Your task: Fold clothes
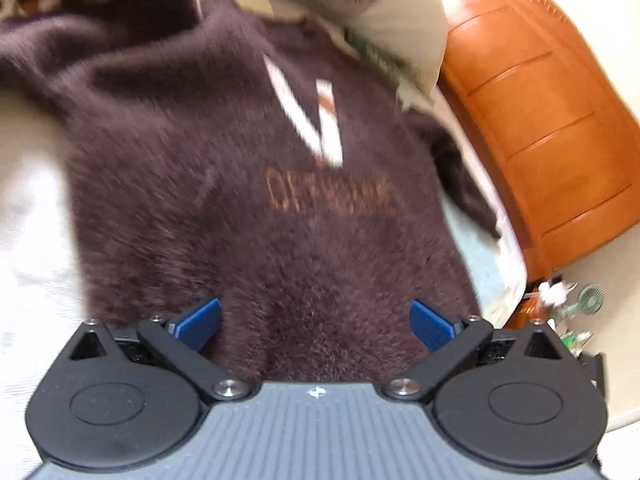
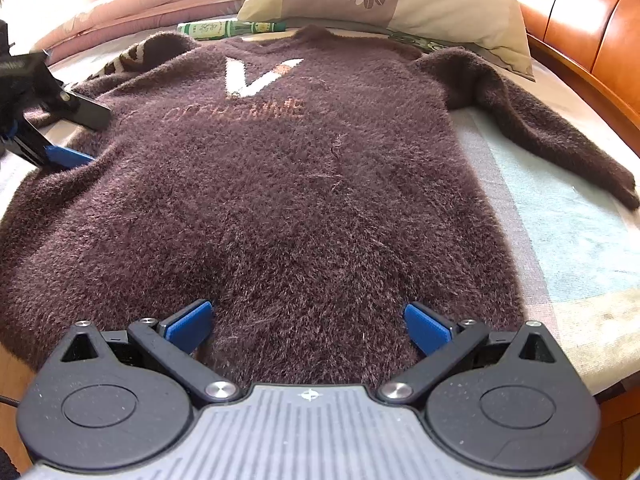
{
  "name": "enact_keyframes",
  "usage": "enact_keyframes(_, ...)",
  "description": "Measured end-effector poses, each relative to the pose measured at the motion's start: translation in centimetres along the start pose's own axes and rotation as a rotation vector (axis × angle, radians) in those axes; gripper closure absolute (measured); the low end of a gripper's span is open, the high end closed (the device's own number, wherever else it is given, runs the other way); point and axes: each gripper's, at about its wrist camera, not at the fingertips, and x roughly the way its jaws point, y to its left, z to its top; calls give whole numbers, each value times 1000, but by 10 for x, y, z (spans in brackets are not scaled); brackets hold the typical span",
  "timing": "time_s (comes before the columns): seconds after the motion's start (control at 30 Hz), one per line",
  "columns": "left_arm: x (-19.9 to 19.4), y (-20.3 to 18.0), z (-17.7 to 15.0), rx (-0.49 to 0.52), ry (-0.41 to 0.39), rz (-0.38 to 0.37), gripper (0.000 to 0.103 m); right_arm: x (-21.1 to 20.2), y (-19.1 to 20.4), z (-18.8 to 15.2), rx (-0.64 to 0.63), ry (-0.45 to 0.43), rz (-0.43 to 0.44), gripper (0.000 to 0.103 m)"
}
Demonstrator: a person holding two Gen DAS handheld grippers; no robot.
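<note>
Bedding of pale patchwork sheet [image 2: 560, 208] carries the fuzzy dark-brown knitted sweater [image 2: 280, 200], spread flat for folding. At its left edge the left gripper [image 1: 316, 322] gapes empty; the right gripper [image 2: 308, 326], equally wide, hovers over the hem, likely readying a grasp.

Each gripper, left [image 1: 316, 322] and right [image 2: 308, 322], has blue fingertip pads [image 1: 200, 322] on black linkage arms joined by silver screws [image 2: 220, 390]. Black round housings flank a ribbed grey body marked with a small crosshair.
</note>
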Motion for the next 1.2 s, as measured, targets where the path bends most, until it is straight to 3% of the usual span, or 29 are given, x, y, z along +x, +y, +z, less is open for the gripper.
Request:
enact_keyframes(0.13, -41, 23, 6, -64, -130, 30, 4, -1, -1, -2, -1, -5, 3, 0)
enact_keyframes(0.23, -48, 45, 5, -148, -141, 55, 4, -1, -1, -3, -1, -5, 3, 0)
enact_keyframes(0.33, -34, 63, 0, -226, -103, 37, 4, -1, -1, -2, -1, -4, 2, 0)
enact_keyframes(0.57, -10, 82, 5, -343, -118, -117, 3, -1, -1, -2, -1, -2, 1, 0)
enact_keyframes(0.67, -15, 87, 11, -423, -189, -221, 3, -1, -1, -1, -2, 1, 1, 0)
enact_keyframes(0.8, -63, 80, 23, -365, -366, -293, 3, 0, -1, -1, -6, 1, 3, 0)
enact_keyframes(0.9, -94, 69, 31, -292, -427, -264, 3, 1, 0, -1, -9, 0, -1, 0)
enact_keyframes(0.93, -100, 64, 33, -267, -431, -236, 3, 2, 0, 0, -9, 0, -3, 0)
enact_keyframes(1.03, -86, 52, 34, -213, -345, -170, 3, 2, 0, 0, -9, -1, -6, 0)
enact_keyframes(1.13, -53, 48, 31, -172, -208, -143, 3, 2, 1, 0, -7, -1, -8, 0)
enact_keyframes(1.2, -38, 45, 23, -126, -159, -55, 3, 2, 1, 0, -6, 0, -10, 0)
